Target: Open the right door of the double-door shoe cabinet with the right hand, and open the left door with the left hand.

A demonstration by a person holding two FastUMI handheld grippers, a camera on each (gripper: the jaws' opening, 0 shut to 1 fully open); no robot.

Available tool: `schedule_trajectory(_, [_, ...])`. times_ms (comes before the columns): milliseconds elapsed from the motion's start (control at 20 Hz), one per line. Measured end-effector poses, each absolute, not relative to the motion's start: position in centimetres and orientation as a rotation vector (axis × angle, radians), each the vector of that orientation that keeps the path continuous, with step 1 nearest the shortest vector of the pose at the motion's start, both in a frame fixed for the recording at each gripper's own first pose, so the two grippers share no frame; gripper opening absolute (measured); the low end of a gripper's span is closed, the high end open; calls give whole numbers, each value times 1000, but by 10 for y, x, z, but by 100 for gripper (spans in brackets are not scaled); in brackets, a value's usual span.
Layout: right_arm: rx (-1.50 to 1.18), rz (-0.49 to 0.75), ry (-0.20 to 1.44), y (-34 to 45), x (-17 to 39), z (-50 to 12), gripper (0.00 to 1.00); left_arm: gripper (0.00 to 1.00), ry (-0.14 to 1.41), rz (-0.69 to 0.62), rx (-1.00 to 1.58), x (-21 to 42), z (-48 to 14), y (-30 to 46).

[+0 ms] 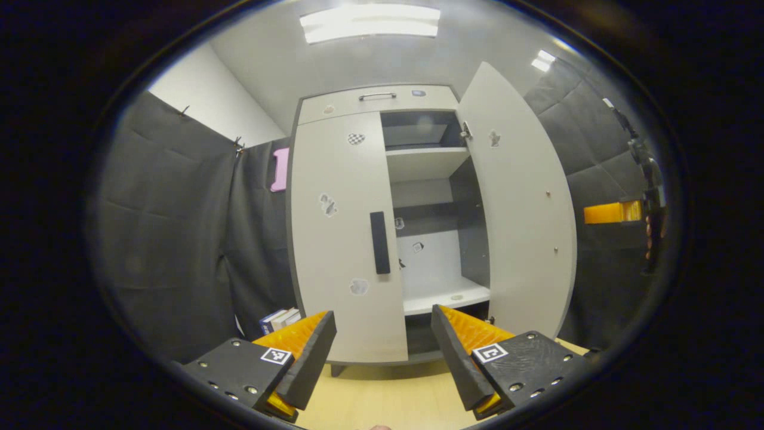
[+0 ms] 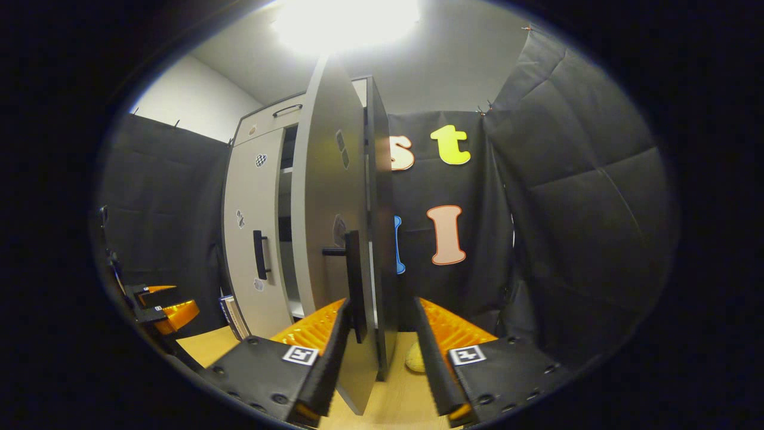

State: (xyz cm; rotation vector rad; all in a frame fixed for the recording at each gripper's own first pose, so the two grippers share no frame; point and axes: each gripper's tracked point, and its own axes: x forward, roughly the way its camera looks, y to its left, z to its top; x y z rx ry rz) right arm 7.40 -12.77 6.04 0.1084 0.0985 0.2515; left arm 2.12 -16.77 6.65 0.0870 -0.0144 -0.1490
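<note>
The right door (image 2: 334, 239) is standing open edge-on between the spread jaws of the right gripper (image 2: 376, 352), its handle (image 2: 353, 280) just above them. The left gripper (image 1: 382, 352) is hanging wide apart, short of the closed left door (image 1: 340, 239).

Stood on pale wooden floor (image 1: 388, 394): a few upright books (image 1: 279, 319), near black quilted wall cloth (image 1: 161, 227); bright ceiling light panel (image 1: 370, 22) overhead.
</note>
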Motion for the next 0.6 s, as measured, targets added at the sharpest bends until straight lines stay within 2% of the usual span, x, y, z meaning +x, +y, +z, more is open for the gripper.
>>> schedule_trajectory(100, [79,180,98,-153,73,52,99,95,-32,-168,98,37,79,-176])
schedule_trajectory(150, [60,139,105,-167,70,45,96,95,-37,-174,99,48,84,-179])
schedule_trajectory(200, [49,107,115,-177,71,40,99,94,-40,-179,96,61,86,-179])
schedule_trajectory(550, [115,-76,173,-216,59,15,99,95,-10,-211,-10,158,89,-180])
schedule_trajectory(600, [124,-100,176,-220,58,15,94,95,-8,-213,-23,172,89,-177])
